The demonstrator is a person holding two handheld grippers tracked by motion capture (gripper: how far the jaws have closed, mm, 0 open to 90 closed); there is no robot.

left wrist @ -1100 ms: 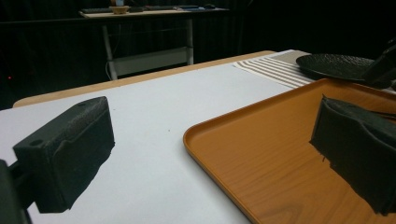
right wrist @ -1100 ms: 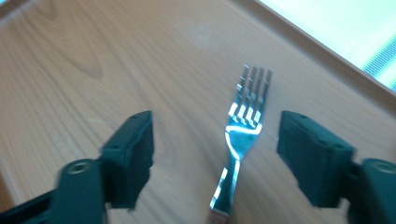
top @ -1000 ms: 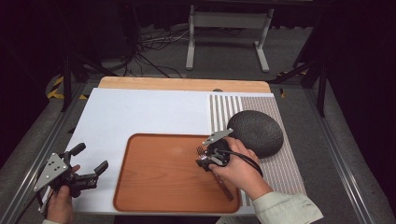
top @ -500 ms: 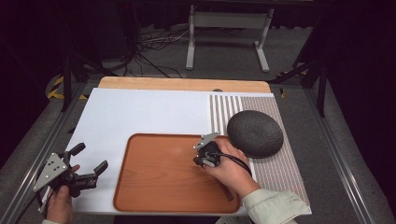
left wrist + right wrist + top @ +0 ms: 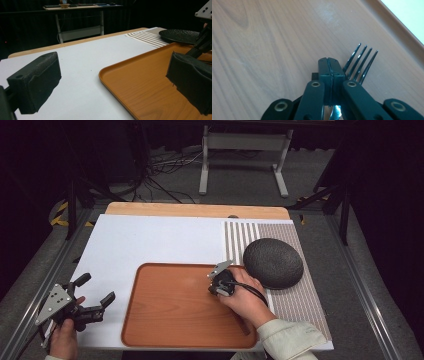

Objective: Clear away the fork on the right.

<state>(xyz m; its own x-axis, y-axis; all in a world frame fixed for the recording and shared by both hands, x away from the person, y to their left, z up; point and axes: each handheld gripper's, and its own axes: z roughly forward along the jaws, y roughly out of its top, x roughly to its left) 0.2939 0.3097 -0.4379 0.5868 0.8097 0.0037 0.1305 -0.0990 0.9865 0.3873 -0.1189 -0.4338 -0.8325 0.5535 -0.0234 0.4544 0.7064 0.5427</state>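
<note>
Bright, even overhead light; dark surroundings, soft shadows, slight blur.

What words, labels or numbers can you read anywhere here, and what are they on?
None: no readable text anywhere.
Tray: bare wood grain, no label.
Plate: dark, unmarked.
Striped mat: stripes alone, no lettering.
Fork: no stamp visible on its tines.
Right gripper and left gripper: no markings to read.
Items on the far table: too small and dark to tell.
</note>
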